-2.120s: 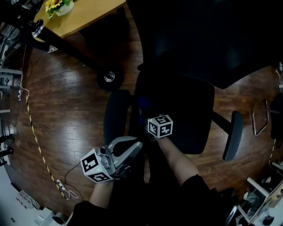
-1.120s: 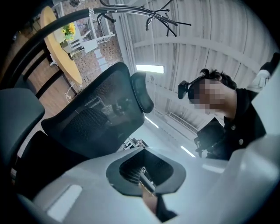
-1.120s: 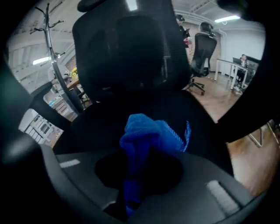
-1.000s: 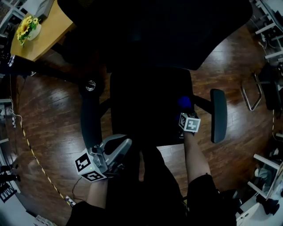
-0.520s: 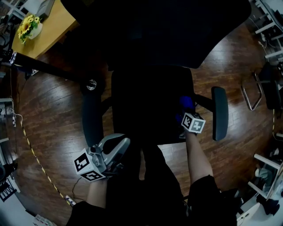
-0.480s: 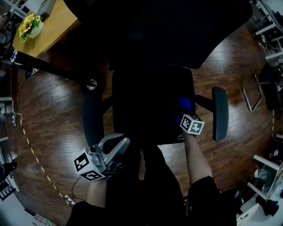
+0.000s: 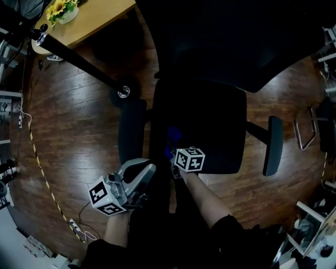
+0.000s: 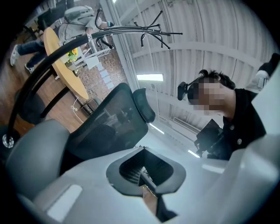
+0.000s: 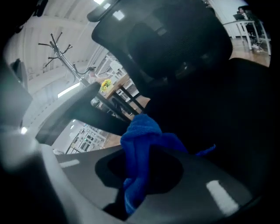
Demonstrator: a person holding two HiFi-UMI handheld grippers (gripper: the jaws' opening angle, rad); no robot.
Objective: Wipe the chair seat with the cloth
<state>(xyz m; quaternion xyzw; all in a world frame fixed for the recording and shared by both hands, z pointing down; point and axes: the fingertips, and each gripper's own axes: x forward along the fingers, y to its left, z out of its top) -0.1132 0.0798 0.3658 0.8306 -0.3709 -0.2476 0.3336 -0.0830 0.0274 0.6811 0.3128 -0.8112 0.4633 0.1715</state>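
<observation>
The black chair seat [image 7: 210, 123] lies in the middle of the head view, under the dark backrest [image 7: 231, 37]. A blue cloth [image 7: 172, 137] rests on the seat's front left part, and my right gripper [image 7: 175, 149] is shut on it. In the right gripper view the cloth [image 9: 142, 144] bunches up between the jaws of that gripper [image 9: 148, 175], pressed against the dark seat [image 9: 232, 127]. My left gripper [image 7: 143, 172] hangs off the seat's front left corner, jaws together and holding nothing. The left gripper view has that gripper [image 8: 146, 188] pointing up at the mesh backrest [image 8: 109, 127].
Grey armrests stand on the left [image 7: 131, 131] and the right [image 7: 273, 144] of the seat. A wooden table [image 7: 94, 18] with yellow flowers [image 7: 64, 7] is at the upper left, its black leg ending in a caster [image 7: 124, 92]. A cable [image 7: 42, 168] runs over the wooden floor.
My right gripper has carried the cloth across the seat from the right side, near the right armrest, to the front left. The left gripper has stayed put.
</observation>
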